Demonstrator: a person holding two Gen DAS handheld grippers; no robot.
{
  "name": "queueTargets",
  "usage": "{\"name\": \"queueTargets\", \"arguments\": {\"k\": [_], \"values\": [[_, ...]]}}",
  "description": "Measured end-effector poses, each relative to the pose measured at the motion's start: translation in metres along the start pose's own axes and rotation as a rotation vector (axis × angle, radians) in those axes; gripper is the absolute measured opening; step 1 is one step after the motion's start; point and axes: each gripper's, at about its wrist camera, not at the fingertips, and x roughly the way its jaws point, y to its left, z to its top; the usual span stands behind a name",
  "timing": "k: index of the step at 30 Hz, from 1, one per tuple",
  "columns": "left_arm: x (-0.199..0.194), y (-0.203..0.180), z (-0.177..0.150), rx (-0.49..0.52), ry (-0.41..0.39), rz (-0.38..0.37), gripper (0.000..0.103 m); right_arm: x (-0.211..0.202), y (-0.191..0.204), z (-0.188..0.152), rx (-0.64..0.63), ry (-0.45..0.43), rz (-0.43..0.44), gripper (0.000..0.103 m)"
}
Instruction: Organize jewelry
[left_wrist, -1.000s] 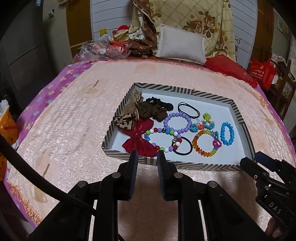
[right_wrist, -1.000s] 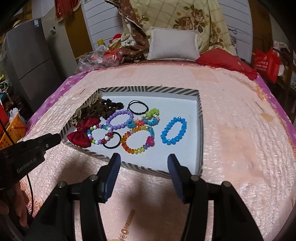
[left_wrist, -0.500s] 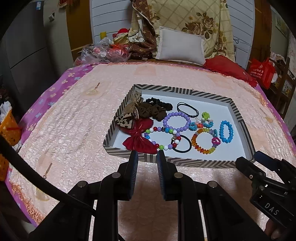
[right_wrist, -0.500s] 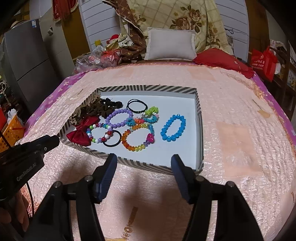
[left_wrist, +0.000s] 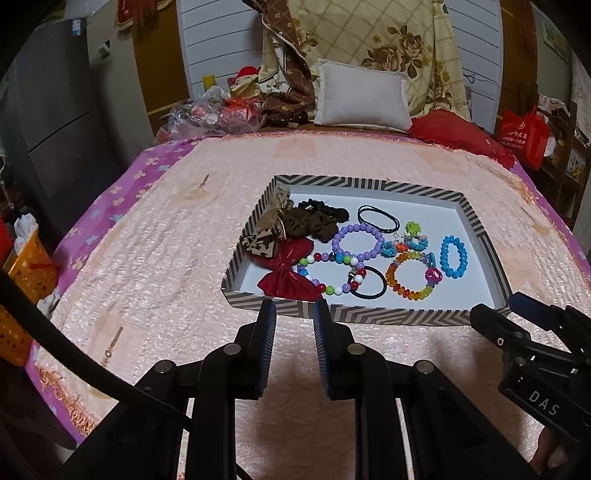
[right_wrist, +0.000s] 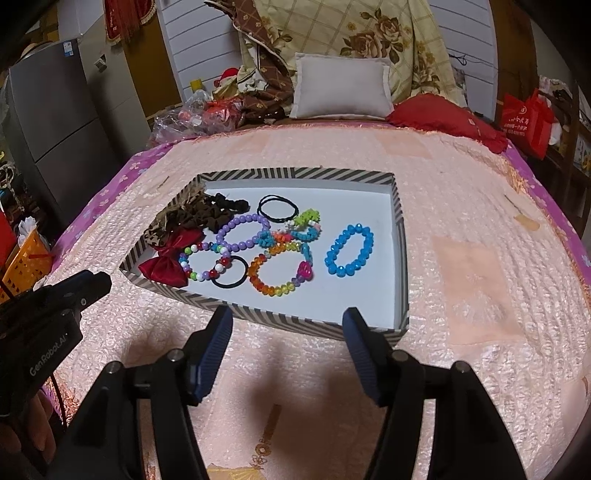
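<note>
A striped-rim tray (left_wrist: 369, 316) (right_wrist: 280, 318) lies on the pink bedspread. It holds a blue bead bracelet (left_wrist: 444, 255) (right_wrist: 330, 258), a purple bead bracelet (left_wrist: 356, 227) (right_wrist: 255, 218), a rainbow bracelet (left_wrist: 410, 295), a red bow (left_wrist: 288, 280) (right_wrist: 166, 267), brown scrunchies (left_wrist: 306, 223) and black hair ties. My left gripper (left_wrist: 294, 308) hovers at the tray's near rim, in front of the bow, its fingers a narrow gap apart around nothing. My right gripper (right_wrist: 288, 315) stands wide open and empty at the near rim, further right.
A white pillow (left_wrist: 362, 96), a red cushion (left_wrist: 454, 134) and crumpled plastic bags (left_wrist: 207, 118) lie at the bed's far end. An orange basket (left_wrist: 26, 258) sits on the floor at left, beside a grey fridge (right_wrist: 48, 129). A red bag (left_wrist: 524, 136) hangs at right.
My right gripper's fingers have spread wider apart. The left gripper has barely shifted and its gap is the same. Nothing in the tray has moved.
</note>
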Motion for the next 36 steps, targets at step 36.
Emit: {"name": "queueTargets", "arguments": {"k": [36], "values": [[0.004, -0.002, -0.001, 0.004, -0.008, -0.002, 0.013, 0.009, 0.002, 0.002, -0.014, 0.028, -0.01, 0.065]]}}
